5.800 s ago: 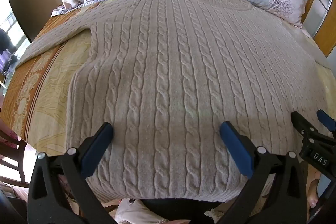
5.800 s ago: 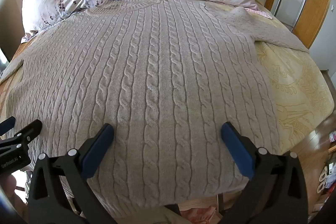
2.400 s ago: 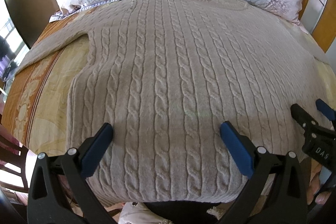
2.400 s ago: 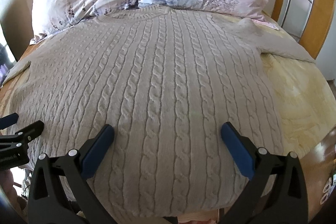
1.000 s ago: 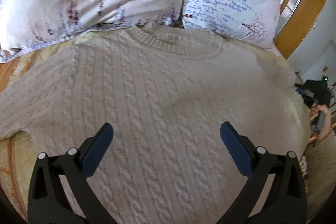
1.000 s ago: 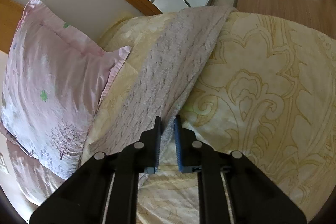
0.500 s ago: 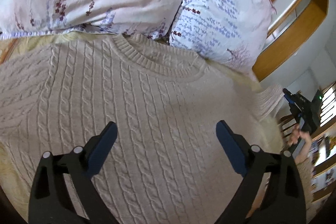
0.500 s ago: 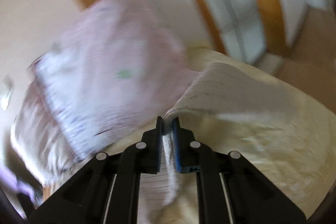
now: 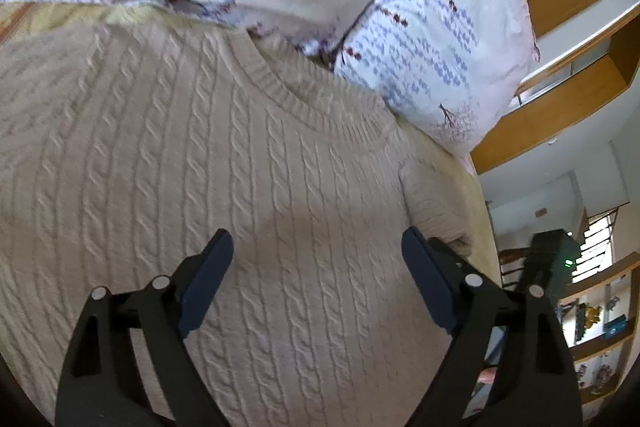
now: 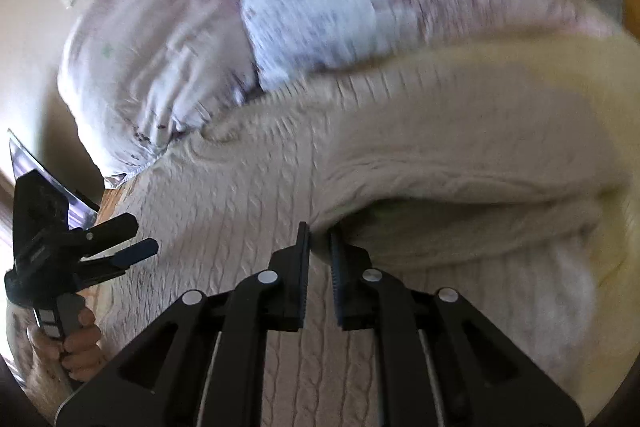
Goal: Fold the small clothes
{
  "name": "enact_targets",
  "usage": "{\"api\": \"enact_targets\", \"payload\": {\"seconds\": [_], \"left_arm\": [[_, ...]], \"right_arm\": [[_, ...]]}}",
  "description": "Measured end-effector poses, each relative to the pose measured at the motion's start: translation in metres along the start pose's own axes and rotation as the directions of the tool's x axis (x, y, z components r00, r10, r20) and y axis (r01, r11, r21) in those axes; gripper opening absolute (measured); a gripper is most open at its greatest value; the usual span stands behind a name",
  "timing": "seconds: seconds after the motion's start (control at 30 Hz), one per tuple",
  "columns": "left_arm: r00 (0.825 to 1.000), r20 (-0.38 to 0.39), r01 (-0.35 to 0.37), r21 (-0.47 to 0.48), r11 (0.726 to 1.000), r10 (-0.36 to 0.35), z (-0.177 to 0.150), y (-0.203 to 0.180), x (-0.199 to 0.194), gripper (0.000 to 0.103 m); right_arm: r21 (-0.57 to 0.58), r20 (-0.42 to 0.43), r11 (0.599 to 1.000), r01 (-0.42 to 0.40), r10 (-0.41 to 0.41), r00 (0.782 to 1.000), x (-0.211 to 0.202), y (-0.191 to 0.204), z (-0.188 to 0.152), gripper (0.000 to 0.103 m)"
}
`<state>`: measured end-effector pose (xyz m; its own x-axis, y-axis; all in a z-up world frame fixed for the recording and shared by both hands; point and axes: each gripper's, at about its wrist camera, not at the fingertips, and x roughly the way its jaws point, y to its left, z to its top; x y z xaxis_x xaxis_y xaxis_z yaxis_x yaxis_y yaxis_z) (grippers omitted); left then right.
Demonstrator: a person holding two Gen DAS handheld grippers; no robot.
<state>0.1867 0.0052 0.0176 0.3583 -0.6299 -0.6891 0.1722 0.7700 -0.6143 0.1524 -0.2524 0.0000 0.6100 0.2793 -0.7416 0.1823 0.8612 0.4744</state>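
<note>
Swinging inward since a second ago, the right claw (image 10: 319, 243) is clenched on the sweater's sleeve (image 10: 460, 167), carrying it over the sweater (image 9: 200, 167) lying flat on the bed. Meanwhile the left claw (image 9: 316, 267) is hovering released above the chest, so the first fold is underway.

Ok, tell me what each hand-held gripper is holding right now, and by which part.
Right hand-held gripper is shut on the beige cable-knit sweater, pinching its sleeve. Left hand-held gripper is open, holding nothing.

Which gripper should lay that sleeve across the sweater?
Right. The right gripper is shut on the sleeve, lifted over the sweater; the left gripper is open and holds nothing.
</note>
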Motion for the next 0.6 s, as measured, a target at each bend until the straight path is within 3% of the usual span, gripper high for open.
{"api": "enact_targets", "payload": {"seconds": [0.03,0.07,0.13,0.17,0.23,0.33,0.4,0.47,0.5,0.6], "left_arm": [[1.000,-0.007,0.005,-0.002,1.000,-0.005,-0.001,0.000,0.002,0.085],[1.000,-0.015,0.009,-0.007,1.000,-0.009,-0.001,-0.001,0.004,0.085],[1.000,-0.024,0.019,-0.024,1.000,-0.019,0.000,0.000,0.006,0.085],[0.999,-0.030,0.025,-0.036,0.999,-0.026,0.000,0.002,0.008,0.085],[0.998,-0.040,0.041,-0.064,0.997,-0.043,0.001,0.006,0.009,0.085],[0.998,-0.040,0.045,-0.086,0.995,-0.049,0.002,0.011,0.009,0.080],[0.998,-0.041,0.041,-0.099,0.994,-0.046,0.002,0.016,0.007,0.077],[0.998,-0.041,0.046,-0.117,0.992,-0.051,0.002,0.021,0.004,0.073],[0.998,-0.041,0.046,-0.123,0.991,-0.052,0.003,0.023,0.002,0.073],[0.998,-0.035,0.050,-0.154,0.987,-0.056,0.002,0.032,-0.004,0.069]], "right_arm": [[0.041,-0.003,0.999,-0.022,0.022,1.000,-0.002,-0.007,-0.001,0.016],[0.073,-0.003,0.996,-0.043,0.043,0.999,-0.005,-0.012,-0.002,0.025],[0.157,0.014,0.982,-0.103,0.102,0.995,-0.013,-0.022,0.001,0.046],[0.188,0.029,0.977,-0.104,0.100,0.995,-0.018,-0.027,0.003,0.066],[0.264,0.088,0.959,-0.105,0.085,0.992,-0.031,-0.042,0.003,0.071],[0.399,0.129,0.909,-0.123,0.077,0.989,-0.039,-0.067,0.004,0.068],[0.466,0.132,0.883,-0.051,-0.012,0.991,-0.044,-0.080,0.010,0.055],[0.474,0.126,0.881,0.019,-0.089,0.988,-0.046,-0.084,0.017,0.041],[0.465,0.128,0.884,0.052,-0.125,0.984,-0.048,-0.083,0.022,0.028],[0.384,0.151,0.913,0.138,-0.210,0.966,-0.049,-0.063,0.037,0.011]]}}
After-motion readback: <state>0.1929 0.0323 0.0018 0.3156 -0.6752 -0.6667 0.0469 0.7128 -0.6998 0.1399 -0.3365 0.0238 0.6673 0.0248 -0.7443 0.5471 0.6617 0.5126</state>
